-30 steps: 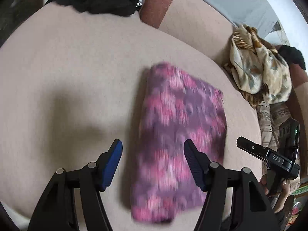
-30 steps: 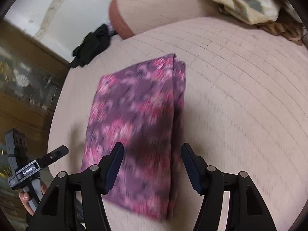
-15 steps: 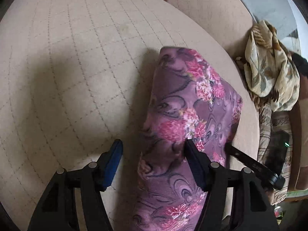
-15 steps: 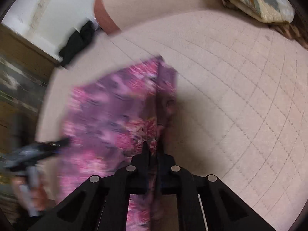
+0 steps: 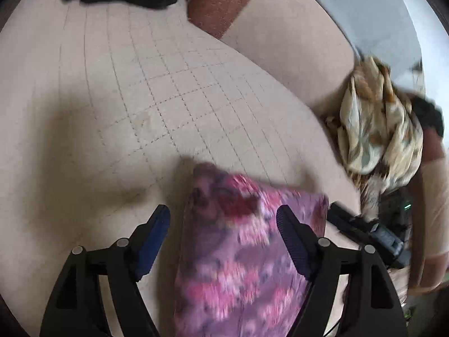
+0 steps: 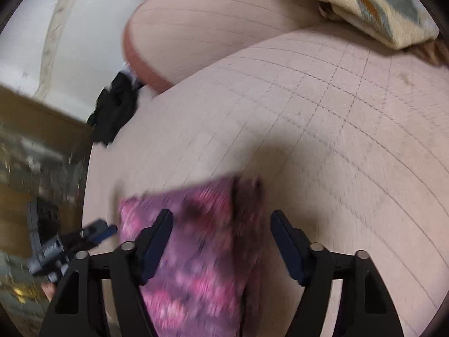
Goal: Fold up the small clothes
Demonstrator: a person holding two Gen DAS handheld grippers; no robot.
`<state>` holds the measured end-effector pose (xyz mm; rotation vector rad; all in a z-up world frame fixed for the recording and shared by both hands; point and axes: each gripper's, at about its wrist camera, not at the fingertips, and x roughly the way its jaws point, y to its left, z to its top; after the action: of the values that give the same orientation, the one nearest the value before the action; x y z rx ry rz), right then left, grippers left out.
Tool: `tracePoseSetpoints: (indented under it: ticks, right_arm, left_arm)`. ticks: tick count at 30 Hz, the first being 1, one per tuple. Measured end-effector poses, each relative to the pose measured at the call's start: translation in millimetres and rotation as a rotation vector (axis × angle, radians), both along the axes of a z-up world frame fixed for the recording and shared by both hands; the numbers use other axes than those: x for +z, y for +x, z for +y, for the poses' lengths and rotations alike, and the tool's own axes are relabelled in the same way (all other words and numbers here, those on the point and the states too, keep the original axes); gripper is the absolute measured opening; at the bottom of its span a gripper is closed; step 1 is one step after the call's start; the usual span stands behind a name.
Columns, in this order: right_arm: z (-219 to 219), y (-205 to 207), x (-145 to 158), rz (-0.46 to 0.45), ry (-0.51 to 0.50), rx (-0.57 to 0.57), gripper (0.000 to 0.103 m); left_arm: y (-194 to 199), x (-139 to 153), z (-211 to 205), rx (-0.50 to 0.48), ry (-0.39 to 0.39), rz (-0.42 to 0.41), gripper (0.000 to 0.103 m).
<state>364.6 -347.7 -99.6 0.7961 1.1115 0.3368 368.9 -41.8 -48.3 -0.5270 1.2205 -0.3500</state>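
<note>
The folded pink cloth [image 5: 247, 255] lies on the sofa cushion [image 5: 140, 106]. Both grippers, left [image 5: 223, 237] and right [image 6: 221, 240], have just opened, released above it. Next: fetch the patterned garment [image 5: 378, 129] at two o'clock.

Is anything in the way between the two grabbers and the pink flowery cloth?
Nothing visible. The folded pink floral cloth lies right under both. The left gripper and right gripper, whose jaws have just been opening, stand open over it, with no other item between.
</note>
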Motion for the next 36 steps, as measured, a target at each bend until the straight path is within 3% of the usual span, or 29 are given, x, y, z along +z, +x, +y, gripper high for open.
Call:
tracePoseSetpoints:
  ticks: [1,2,5,7,9,10,11,13,15,18,21,24,27,31,34,36]
  right_arm:
    - [3.6,7.5,-6.9,0.012,0.026,0.020,0.053]
    - [5.9,10.5,-17.5,0.035,0.020,0.028,0.038]
    - [5.4,8.2,-25.1,0.009,0.034,0.028,0.020]
    - [-2.6,6.8,-25.1,0.004,0.087,0.009,0.013]
    - [-8.8,5.7,-19.5,-0.054,0.070,0.014,0.010]
    - [-9.6,7.7,-24.1,-0.052,0.051,0.016,0.010]
    - [-10.8,6.5,-42.9,-0.001,0.105,-0.004,0.011]
    - [-10.5,1.5,-41.0,-0.017,0.122,-0.007,0.014]
    - [-13.0,-12.4,-17.7,-0.009,0.067,-0.007,0.030]
    - [-14.9,-49.9,21.5,-0.048,0.006,-0.008,0.034]
    - [-7.0,-107.0,37.6,-0.053,0.005,0.004,0.038]
    - [13.9,-175.8,31.4,-0.042,0.017,0.014,0.038]
    - [35.9,-213.8,11.4,0.019,0.023,0.029,0.038]
    - [49.4,-226.3,-0.4,0.072,-0.042,0.038,0.038]
    - [47.1,-229.9,-7.5,0.087,-0.043,0.034,0.049]
    - [43.9,-233.3,-8.3,0.076,-0.033,0.022,0.049]
  left_arm:
    - [5.8,-15.1,0.2,0.003,-0.054,0.047,0.077]
    - [9.3,-25.3,-0.1,-0.024,-0.089,0.081,0.063]
    - [9.7,-38.9,6.4,-0.013,-0.151,0.098,0.039]
    - [6.8,-26.8,5.4,-0.025,-0.155,0.050,0.029]
    - [5.4,-17.2,6.3,-0.041,-0.133,-0.046,0.029]
    - [7.7,-22.0,3.8,-0.049,-0.117,-0.041,0.029]
    - [9.1,-31.9,1.5,-0.046,-0.101,-0.012,0.033]
    - [7.9,-34.7,0.5,-0.028,-0.091,0.000,0.041]
    - [3.0,-21.5,3.0,0.000,-0.038,0.017,0.047]
    - [-22.3,13.9,12.3,0.047,0.077,-0.078,0.052]
    - [-67.4,37.0,28.5,0.078,0.177,-0.161,0.057]
    - [-114.5,33.6,36.3,0.067,0.159,-0.114,0.058]
    - [-161.2,14.3,33.0,0.039,0.116,-0.055,0.058]
    - [-191.1,-18.1,21.2,0.012,0.104,0.022,0.058]
    - [-196.6,-20.1,17.5,-0.013,0.128,-0.008,0.058]
    - [-198.4,-19.2,16.3,-0.019,0.124,-0.020,0.051]
